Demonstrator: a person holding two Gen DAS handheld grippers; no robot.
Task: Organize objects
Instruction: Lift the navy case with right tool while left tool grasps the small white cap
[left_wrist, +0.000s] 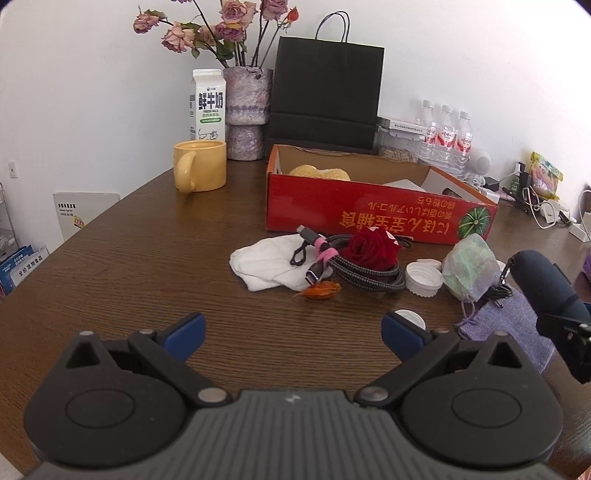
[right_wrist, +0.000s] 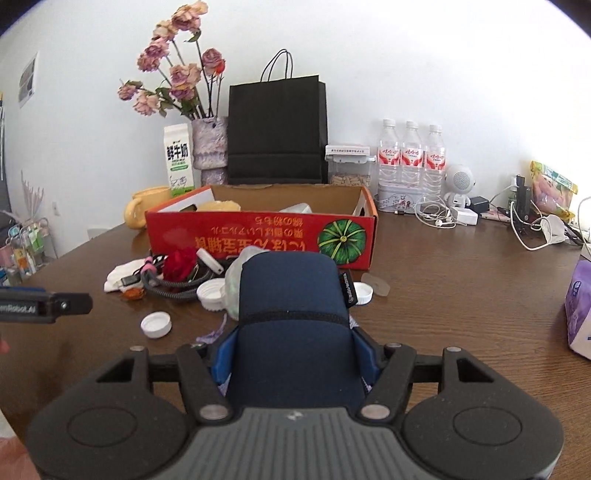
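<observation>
My right gripper is shut on a navy blue soft case, its blue pads pressing both sides and holding it above the table; the case also shows at the right edge of the left wrist view. My left gripper is open over bare wood with nothing between its fingers. Ahead of it lie a white cloth, a coiled braided cable, a red rose, an orange dried husk, white caps, a mesh bag and a lilac pouch. Behind them stands an open red cardboard box.
Along the back wall stand a yellow mug, milk carton, flower vase, black paper bag and water bottles. Chargers and cables clutter the far right. A purple tissue pack sits at the right edge.
</observation>
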